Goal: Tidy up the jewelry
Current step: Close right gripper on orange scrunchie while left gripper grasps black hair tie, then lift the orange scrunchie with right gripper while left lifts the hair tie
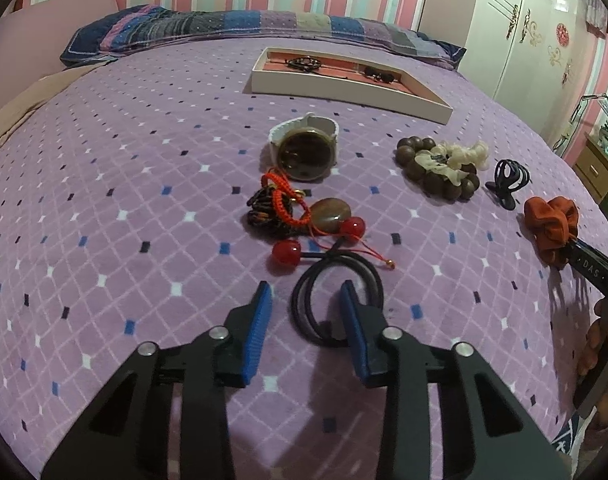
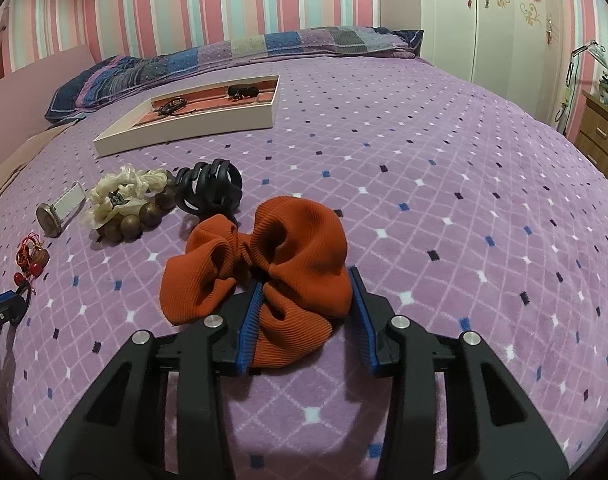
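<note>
My left gripper [image 1: 305, 292] is open, its blue pads either side of a black hair tie [image 1: 335, 300] with two red balls [image 1: 286, 252] on the purple bedspread. Beyond lie a red cord bracelet [image 1: 282, 200], a brown stone [image 1: 331, 212], a white-strap watch [image 1: 304, 150], a brown bead bracelet [image 1: 431, 176] with a cream scrunchie [image 1: 459, 156], and a black claw clip [image 1: 507, 180]. My right gripper [image 2: 304, 280] is open around an orange scrunchie [image 2: 272, 256]; it is not squeezed. A white tray [image 1: 343, 90], also in the right wrist view [image 2: 184, 132], holds dark bracelets.
Patterned pillows [image 1: 224, 26] lie along the head of the bed. A white wardrobe [image 1: 535, 32] stands at the right. A wooden nightstand [image 2: 599, 136] stands beside the bed on the right.
</note>
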{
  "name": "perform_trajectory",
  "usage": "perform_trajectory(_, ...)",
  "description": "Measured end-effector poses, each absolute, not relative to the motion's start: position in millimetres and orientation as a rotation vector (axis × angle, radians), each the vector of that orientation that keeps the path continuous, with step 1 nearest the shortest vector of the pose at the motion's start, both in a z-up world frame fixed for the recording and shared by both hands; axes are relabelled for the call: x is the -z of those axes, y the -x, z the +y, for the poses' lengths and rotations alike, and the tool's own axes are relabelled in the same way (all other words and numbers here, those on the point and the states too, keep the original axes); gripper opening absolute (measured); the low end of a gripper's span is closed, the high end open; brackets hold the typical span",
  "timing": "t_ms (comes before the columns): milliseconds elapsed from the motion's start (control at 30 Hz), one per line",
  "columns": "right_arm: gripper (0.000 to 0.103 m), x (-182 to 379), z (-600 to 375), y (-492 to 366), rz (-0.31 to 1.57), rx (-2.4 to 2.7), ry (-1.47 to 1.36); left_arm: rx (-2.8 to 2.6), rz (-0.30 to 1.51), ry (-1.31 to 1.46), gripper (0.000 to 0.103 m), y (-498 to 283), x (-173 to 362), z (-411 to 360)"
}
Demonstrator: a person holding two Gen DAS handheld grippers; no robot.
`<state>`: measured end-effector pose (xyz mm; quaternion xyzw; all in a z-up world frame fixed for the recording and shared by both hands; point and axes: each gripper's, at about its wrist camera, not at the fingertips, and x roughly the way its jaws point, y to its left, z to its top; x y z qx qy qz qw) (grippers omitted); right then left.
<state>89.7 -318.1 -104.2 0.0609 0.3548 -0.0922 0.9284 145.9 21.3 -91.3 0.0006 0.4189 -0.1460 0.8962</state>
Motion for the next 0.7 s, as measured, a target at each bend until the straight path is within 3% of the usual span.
perform_trajectory(100,0.039,103.7,-318.3,-88.9,0.726,0.185,-0.129,0.316,0.876,0.000,0.021,-147.5,89.8,17.6)
perform_trajectory(333,0.030,102.1,-317.3,-87.9,0.719,0.171,-0.133,0.319,0.878,-0.020,0.009,-147.5,87.8,11.0)
perform_trajectory(700,0.021,97.9,-314.6,-86.6,0.703,0.153,-0.132,0.318,0.861,-0.027,0.004,-144.4,83.1,11.0)
